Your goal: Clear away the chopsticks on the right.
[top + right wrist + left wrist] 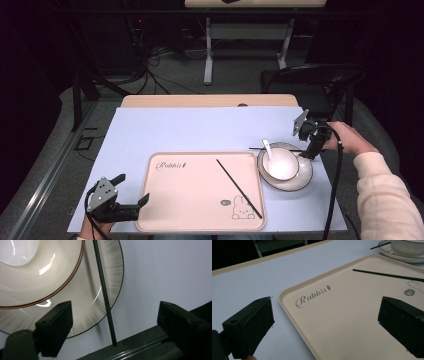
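Pale blue covering spreads over my table (200, 127), dark floor and cables beyond. Near me lies the cream tray (195, 200) carrying one chopstick (239, 187). My left gripper (131, 192) hangs released at its near-left corner. Right gripper (307, 152), jaws apart, straddles the second chopstick (105, 295) resting across the plate (110, 277) rim.

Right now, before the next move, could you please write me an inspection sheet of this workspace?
Surface: pale blue mat over a wooden table, flat.
Job's things: one black chopstick lies across the plate rim, its end between the right gripper's jaws; another chopstick lies on the beige tray.
Clutter: bowl with white spoon on the plate.
Grippers: right gripper open, not yet pressing the chopstick; left gripper open, over the tray's corner.
Cables: one trails from the right gripper; more on the floor behind.
Surroundings: dark room, black chair.
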Demonstrator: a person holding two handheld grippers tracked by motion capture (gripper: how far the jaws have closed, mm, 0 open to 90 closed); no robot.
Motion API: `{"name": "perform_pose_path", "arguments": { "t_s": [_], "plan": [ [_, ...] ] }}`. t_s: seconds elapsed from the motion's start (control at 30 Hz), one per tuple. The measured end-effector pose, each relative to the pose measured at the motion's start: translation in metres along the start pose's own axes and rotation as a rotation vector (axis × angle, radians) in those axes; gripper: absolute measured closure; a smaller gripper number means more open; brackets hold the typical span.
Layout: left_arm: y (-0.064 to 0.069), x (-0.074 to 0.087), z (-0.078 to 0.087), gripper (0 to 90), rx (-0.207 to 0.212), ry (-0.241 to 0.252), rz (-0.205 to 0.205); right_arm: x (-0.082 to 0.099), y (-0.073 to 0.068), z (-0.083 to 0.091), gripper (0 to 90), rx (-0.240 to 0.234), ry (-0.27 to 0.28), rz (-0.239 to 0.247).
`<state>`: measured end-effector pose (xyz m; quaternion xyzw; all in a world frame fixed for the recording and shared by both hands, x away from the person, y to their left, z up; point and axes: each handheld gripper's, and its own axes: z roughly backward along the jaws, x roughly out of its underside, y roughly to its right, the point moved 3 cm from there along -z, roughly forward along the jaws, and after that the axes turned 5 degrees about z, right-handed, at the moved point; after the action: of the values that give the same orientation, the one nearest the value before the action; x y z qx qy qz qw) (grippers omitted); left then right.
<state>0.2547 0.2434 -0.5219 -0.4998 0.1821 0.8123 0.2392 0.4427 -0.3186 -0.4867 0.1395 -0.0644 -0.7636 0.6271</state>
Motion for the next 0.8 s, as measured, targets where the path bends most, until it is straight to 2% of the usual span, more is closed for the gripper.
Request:
{"name": "perform_pose_path", "arguments": {
  "t_s": [0.03,0.07,0.17,0.2,0.3,0.33,0.4,0.47,0.57,0.6,0.63,0.73,0.8],
  "plan": [
    [0.0,0.0,0.0,0.1,0.0,-0.001,0.001,0.0,0.0,-0.001,15.2,0.001,-0.011,-0.007],
    [0.0,0.0,0.0,0.1,0.0,0.0,0.0,0.0,0.0,-0.005,18.6,0.018,-0.014,0.002],
    [0.0,0.0,0.0,0.1,0.0,0.0,0.001,-0.001,-0.001,-0.012,26.6,0.023,-0.048,0.043],
    [0.0,0.0,0.0,0.1,0.0,0.001,0.001,-0.002,-0.003,-0.015,31.5,0.017,-0.032,0.032],
    [0.0,0.0,0.0,0.1,0.0,0.0,0.001,-0.003,-0.006,-0.023,42.6,0.004,-0.037,0.035],
    [0.0,0.0,0.0,0.1,0.0,0.0,0.001,-0.005,-0.007,-0.025,45.1,0.01,-0.04,0.061],
    [0.0,0.0,0.0,0.1,-0.001,0.0,0.002,-0.007,-0.008,-0.028,50.5,-0.003,-0.042,0.066],
    [0.0,0.0,0.0,0.1,-0.001,-0.001,0.001,-0.008,-0.009,-0.032,54.3,0.006,-0.052,0.075],
    [0.0,0.0,0.0,0.1,-0.001,-0.001,0.001,-0.01,-0.009,-0.036,62.2,-0.019,-0.072,0.079],
    [0.0,0.0,0.0,0.1,-0.002,-0.001,0.003,-0.011,-0.008,-0.039,64.0,-0.022,-0.066,0.101],
    [0.0,0.0,0.0,0.1,-0.002,0.0,0.003,-0.011,-0.009,-0.039,65.9,-0.029,-0.081,0.089],
    [-0.001,0.0,0.001,0.1,-0.002,0.008,0.004,-0.012,-0.008,-0.045,70.3,-0.031,-0.081,0.101],
    [-0.001,0.0,0.001,0.1,-0.002,0.011,0.005,-0.011,-0.008,-0.045,72.2,-0.038,-0.089,0.091]
  ]
}}
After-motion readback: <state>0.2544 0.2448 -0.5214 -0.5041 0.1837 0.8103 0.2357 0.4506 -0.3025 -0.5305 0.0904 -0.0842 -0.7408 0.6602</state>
